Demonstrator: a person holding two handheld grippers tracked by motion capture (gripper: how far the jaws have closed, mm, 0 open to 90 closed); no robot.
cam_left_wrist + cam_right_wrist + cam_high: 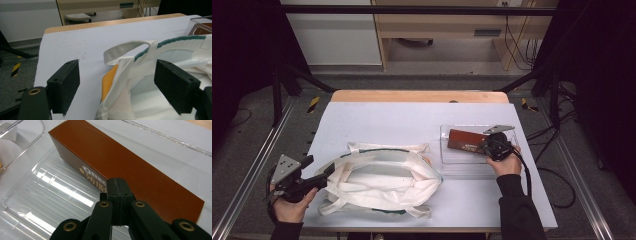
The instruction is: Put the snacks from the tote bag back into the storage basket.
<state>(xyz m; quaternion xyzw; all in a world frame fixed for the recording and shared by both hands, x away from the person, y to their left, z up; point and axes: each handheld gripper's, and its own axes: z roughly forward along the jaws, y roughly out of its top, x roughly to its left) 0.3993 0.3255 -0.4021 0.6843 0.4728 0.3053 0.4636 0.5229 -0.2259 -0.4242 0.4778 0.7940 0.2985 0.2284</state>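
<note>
My table (377, 120) carries a white cover, wooden edge exposed at its far side. Directly on it: a white cloth tote bag (382, 180) left, a clear plastic tray (457, 162) right.

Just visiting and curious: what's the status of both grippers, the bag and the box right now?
Left gripper open, jaws astride the bag rim. Right gripper shut, empty, against the brown box in the clear tray. Nothing in the way.

This looks like a lab recording station: a white-topped desk (412, 120) stands inside a black metal frame (412, 10), with dark curtains on both sides, hazard-striped tape (313, 103) on the grey floor and loose cables (517, 45) by plain wooden furniture behind.
</note>
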